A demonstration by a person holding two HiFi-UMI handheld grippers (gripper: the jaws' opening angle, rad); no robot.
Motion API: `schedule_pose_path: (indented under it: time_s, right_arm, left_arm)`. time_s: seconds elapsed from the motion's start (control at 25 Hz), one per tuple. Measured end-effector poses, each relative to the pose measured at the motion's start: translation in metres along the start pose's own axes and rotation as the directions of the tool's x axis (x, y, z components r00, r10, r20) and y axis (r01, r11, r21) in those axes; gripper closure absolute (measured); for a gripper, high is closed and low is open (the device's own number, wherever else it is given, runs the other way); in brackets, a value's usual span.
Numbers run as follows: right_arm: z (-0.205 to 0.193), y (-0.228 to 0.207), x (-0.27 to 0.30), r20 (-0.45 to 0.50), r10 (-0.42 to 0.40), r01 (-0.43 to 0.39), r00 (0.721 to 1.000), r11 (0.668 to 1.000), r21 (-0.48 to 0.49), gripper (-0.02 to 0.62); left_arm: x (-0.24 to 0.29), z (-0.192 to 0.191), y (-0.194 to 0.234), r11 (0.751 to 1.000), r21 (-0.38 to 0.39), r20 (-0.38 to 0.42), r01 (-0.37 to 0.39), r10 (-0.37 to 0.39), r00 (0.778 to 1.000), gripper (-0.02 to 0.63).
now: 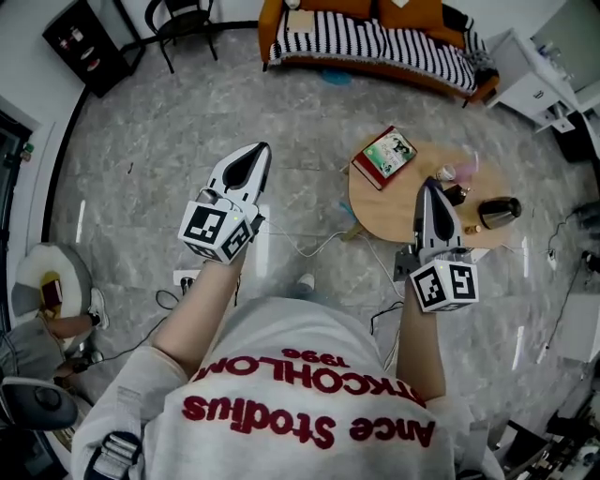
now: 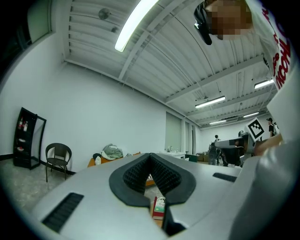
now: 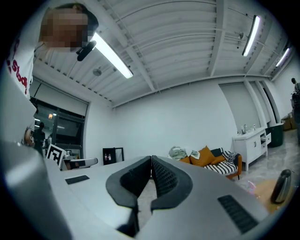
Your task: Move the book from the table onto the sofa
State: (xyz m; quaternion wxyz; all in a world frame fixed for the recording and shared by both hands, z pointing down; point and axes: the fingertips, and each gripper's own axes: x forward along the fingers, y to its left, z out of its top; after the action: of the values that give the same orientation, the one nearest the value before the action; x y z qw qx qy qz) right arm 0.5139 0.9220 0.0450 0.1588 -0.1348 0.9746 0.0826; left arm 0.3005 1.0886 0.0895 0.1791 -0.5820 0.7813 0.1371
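The book (image 1: 385,157), red-edged with a green and white cover, lies on the far left part of the round wooden table (image 1: 394,212). A sliver of the book (image 2: 159,208) shows through the left gripper's jaws. The sofa (image 1: 375,42), orange with a black-and-white striped throw, stands at the far side of the room and also shows as the sofa (image 3: 220,163) in the right gripper view. My left gripper (image 1: 260,150) is shut and empty, held up left of the table. My right gripper (image 1: 428,182) is shut and empty, above the table's near part.
A dark kettle (image 1: 498,213) and small items stand on the table's right side. A black chair (image 1: 185,23) and a black shelf (image 1: 86,44) stand at the far left. White cabinets (image 1: 530,89) are at the right. Cables (image 1: 309,248) run across the marble floor.
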Motion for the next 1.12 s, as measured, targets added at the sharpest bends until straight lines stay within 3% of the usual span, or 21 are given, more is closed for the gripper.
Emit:
schedule_pose_path:
  time_s: [0.56, 0.84, 1.12]
  right_arm:
    - [-0.014, -0.086, 0.064, -0.02, -0.04, 0.041, 0.999, 0.997, 0.072, 0.568]
    - [-0.01, -0.138, 0.109, 0.006, -0.14, 0.139, 0.99, 0.988, 0.066, 0.568]
    - [0.004, -0.203, 0.174, 0.014, -0.279, 0.277, 0.96, 0.958, 0.069, 0.568]
  left_arm:
    - [0.11, -0.025, 0.011, 1.0, -0.001, -0.029, 0.005, -0.005, 1.0, 0.589]
    - [0.206, -0.041, 0.028, 0.994, -0.018, -0.033, 0.106, -0.107, 0.994, 0.589]
    - [0.339, -0.049, 0.045, 0.962, -0.037, -0.063, 0.272, -0.274, 0.96, 0.589]
